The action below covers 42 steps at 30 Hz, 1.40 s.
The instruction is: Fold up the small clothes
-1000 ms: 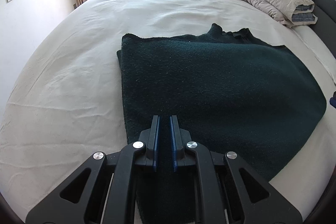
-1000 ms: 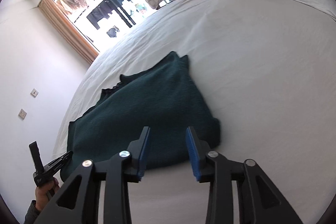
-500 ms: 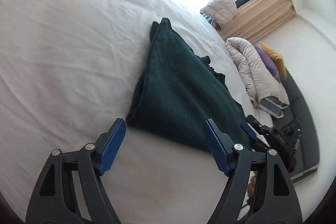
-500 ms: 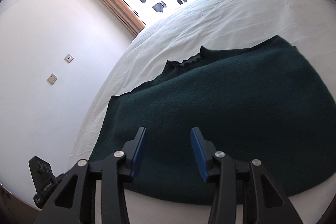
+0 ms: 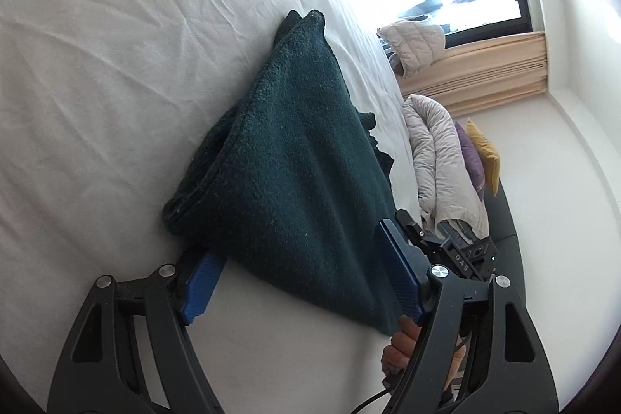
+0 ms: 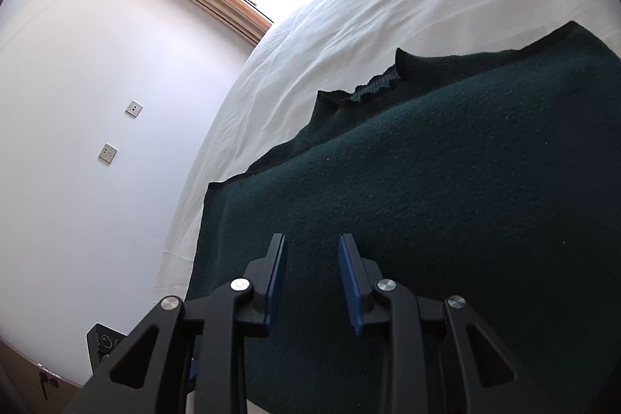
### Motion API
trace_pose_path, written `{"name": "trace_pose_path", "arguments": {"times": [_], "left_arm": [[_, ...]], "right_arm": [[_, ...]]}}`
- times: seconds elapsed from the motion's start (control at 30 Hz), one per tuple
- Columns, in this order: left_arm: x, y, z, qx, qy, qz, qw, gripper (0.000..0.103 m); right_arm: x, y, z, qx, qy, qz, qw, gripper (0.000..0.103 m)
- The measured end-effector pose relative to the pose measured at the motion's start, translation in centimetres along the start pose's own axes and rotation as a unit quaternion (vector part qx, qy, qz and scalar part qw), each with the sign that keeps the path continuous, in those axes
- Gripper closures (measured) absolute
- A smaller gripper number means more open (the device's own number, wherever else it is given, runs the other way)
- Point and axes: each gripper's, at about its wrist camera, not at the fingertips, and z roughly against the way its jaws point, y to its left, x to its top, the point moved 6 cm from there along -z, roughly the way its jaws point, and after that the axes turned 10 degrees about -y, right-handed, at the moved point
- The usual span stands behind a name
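Sweater (image 5: pixel 295 177), dark green, lies folded once mid-frame on the bed (image 5: pixel 116 26); more folds seem left. Left gripper (image 5: pixel 299 270) is closing around its near edge, not pinching yet. Right gripper (image 6: pixel 312 278) is closing above it, empty.

Broad stretches of bare white bed sheet (image 5: pixel 128 37) lie open on the far side of the folded dark green sweater (image 5: pixel 295 158), leaving plenty of room to pass there. At the sweater's near edge the left gripper (image 5: pixel 299 262) straddles one corner, jaws closing, and the right gripper (image 5: pixel 458 251) with the person's hand (image 5: pixel 403 344) crowds the opposite end. A rolled duvet (image 5: pixel 438 158) and pillows (image 5: pixel 479 154) block the head of the bed. In the right wrist view, a bare wall (image 6: pixel 97 127) bounds the bed's other side.
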Motion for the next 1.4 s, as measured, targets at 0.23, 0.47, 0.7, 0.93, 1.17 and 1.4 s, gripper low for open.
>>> {"name": "trace_pose_path", "arguments": {"times": [0.23, 0.47, 0.7, 0.93, 1.17, 1.4], "left_arm": [[1.5, 0.7, -2.5, -0.001, 0.009, 0.017, 0.9998, 0.085], [1.8, -0.1, -3.0, 0.026, -0.008, -0.042, 0.9988, 0.092], [2.2, -4.2, -2.5, 0.038, -0.038, -0.138, 0.989, 0.096], [1.3, -13.8, -3.2, 0.014, -0.06, -0.278, 0.9587, 0.096], [-7.0, -22.8, -6.9, -0.03, -0.033, -0.447, 0.8936, 0.096], [-15.9, -22.3, -10.4, -0.026, 0.014, -0.534, 0.8447, 0.096]], "right_arm": [[0.4, -1.3, -0.8, -0.015, 0.014, -0.008, 1.0, 0.084], [0.0, -3.1, -2.2, -0.061, 0.044, -0.01, 0.997, 0.103], [-0.3, -3.9, -2.8, -0.058, 0.032, -0.008, 0.998, 0.103], [1.4, -4.1, -1.0, -0.005, 0.034, -0.041, 0.999, 0.092], [6.6, -5.4, 3.4, 0.117, 0.016, -0.103, 0.988, 0.029], [8.2, -7.3, 3.9, 0.2, 0.029, -0.151, 0.968, 0.012]]}}
